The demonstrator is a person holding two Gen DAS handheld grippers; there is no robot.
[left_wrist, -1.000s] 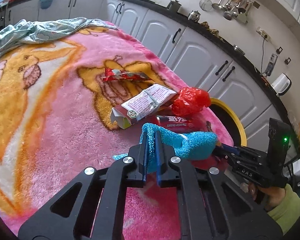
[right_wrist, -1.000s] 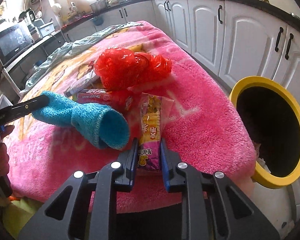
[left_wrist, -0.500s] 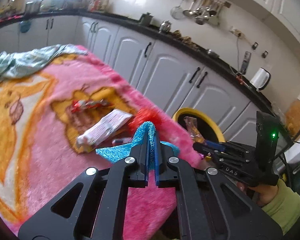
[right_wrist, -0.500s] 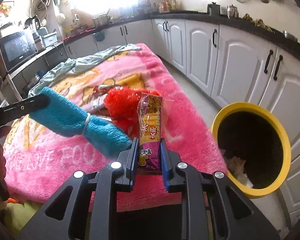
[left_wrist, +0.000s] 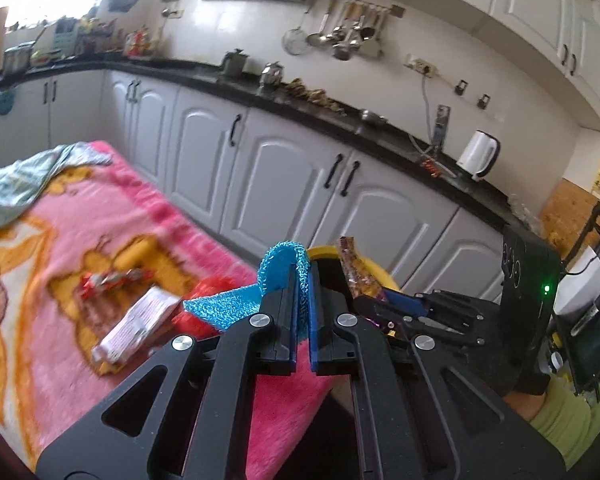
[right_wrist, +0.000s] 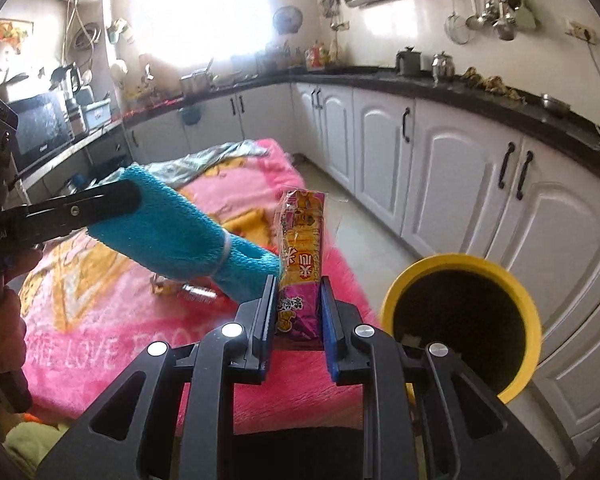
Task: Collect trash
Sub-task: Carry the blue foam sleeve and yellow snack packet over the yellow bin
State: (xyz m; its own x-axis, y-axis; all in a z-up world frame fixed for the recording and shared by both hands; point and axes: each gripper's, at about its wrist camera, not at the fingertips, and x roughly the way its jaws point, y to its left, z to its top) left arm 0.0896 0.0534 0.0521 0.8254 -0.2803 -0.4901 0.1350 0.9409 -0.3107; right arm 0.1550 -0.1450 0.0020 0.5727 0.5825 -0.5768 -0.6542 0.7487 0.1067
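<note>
Trash, two items lifted: crinkly purple-yellow snack wrapper (right_wrist: 300, 256) pinched upright in right hand-held gripper (right_wrist: 298, 312); fuzzy blue sock (left_wrist: 278, 276) clamped in left hand-held gripper (left_wrist: 302, 304). Neither yet over round yellow-rimmed bin (right_wrist: 464, 264). Remaining on pink blanket (left_wrist: 84, 240): flat white carton (left_wrist: 138, 330), red foil wrapper (left_wrist: 112, 280).

- Woven into the pink blanket (right_wrist: 112, 344), in pale letters on its near edge just left of the right gripper (right_wrist: 296, 312): "LOVE FOO", cut off on both sides.
- Printed on the snack packet (right_wrist: 300, 256) clamped between that gripper's fingers: large white Chinese characters on red, not clear enough to spell out.
- Stamped on the left gripper's (right_wrist: 132, 196) black body, far left of the packet: small white lettering, too blurred to read.
</note>
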